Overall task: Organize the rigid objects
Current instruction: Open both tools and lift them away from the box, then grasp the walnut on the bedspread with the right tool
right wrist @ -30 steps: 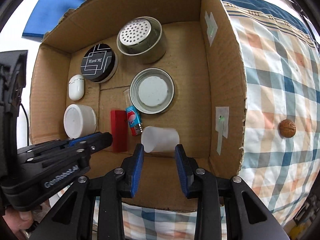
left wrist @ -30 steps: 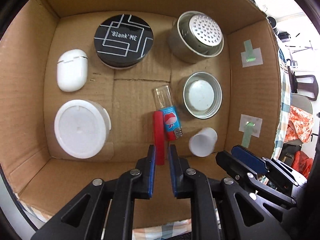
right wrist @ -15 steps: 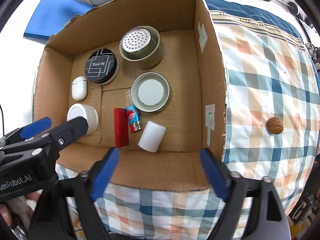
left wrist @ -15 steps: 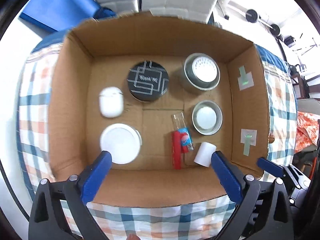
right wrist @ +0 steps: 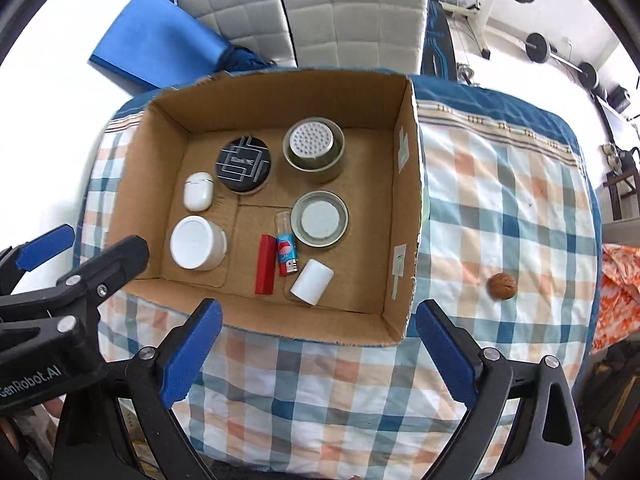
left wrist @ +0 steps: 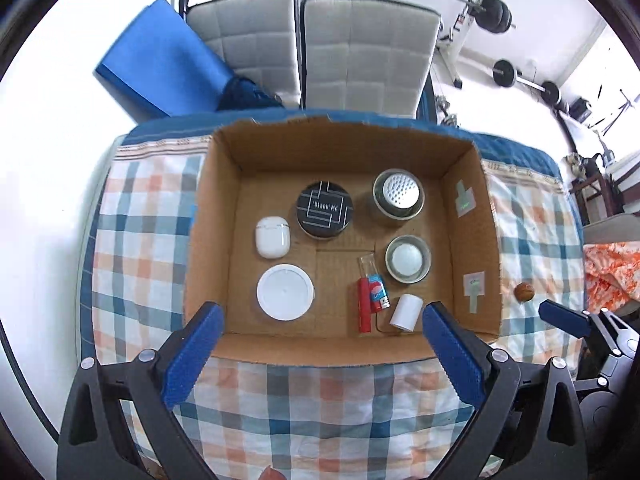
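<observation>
An open cardboard box (left wrist: 320,344) sits on a checked cloth. Inside lie a red lighter (left wrist: 363,308), a blue lighter (left wrist: 378,294) and a small white cylinder (left wrist: 406,311) on its side. With them are a white round jar (left wrist: 285,292), a white earbud case (left wrist: 273,237), a black round tin (left wrist: 325,209) and two steel cups (left wrist: 398,198). My left gripper (left wrist: 321,316) hangs open high above the box's near wall, holding nothing. My right gripper (right wrist: 319,310) is beside it, its jaws opening with nothing between them.
A walnut (right wrist: 502,286) lies on the cloth to the right of the box. Behind the table are a grey padded panel (left wrist: 340,48), a blue mat (left wrist: 160,64) and barbell gear (left wrist: 492,12). Orange patterned fabric (left wrist: 612,268) shows at the right edge.
Both grippers went from nearly shut inside the box to wide open and rose well above it. The red lighter and the white cylinder stay on the box floor.
</observation>
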